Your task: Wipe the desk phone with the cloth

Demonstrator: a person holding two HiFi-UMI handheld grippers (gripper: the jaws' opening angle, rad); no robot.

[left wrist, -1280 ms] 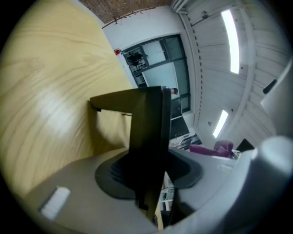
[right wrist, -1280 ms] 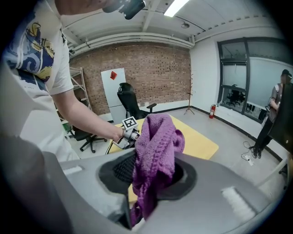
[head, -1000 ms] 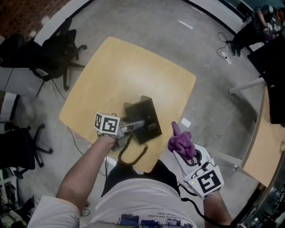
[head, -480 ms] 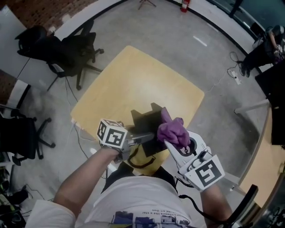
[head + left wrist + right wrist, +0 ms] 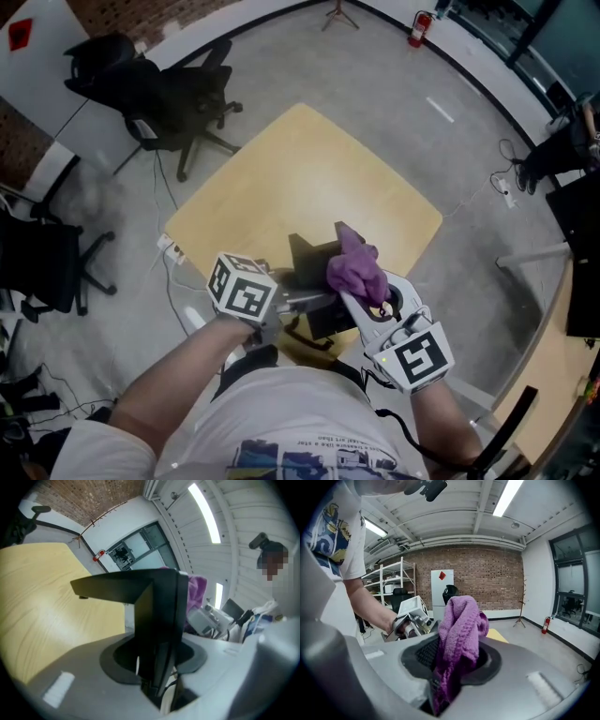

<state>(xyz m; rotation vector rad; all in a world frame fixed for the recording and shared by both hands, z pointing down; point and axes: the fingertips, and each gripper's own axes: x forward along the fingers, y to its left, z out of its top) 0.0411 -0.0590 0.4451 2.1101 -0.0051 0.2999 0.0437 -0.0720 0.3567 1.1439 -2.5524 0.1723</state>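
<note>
Pale wood bench [image 5: 300,178] under it all, and the desk phone [image 5: 313,259], hard black plastic and angular, is toward its six-o'clock edge. Left gripper [image 5: 302,301] fingers pinch the phone's thin edge, I'd guess to steady it. At its three o'clock, right gripper [image 5: 367,298] fingers clamp a nubby purple cloth [image 5: 355,266], bunched against the casing, ready to rub.

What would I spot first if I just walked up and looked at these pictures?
Probably the bright purple cloth, bunched up in the right gripper and held right by the black desk phone. The left gripper clamps that phone at the near edge of the yellow wooden table.
</note>
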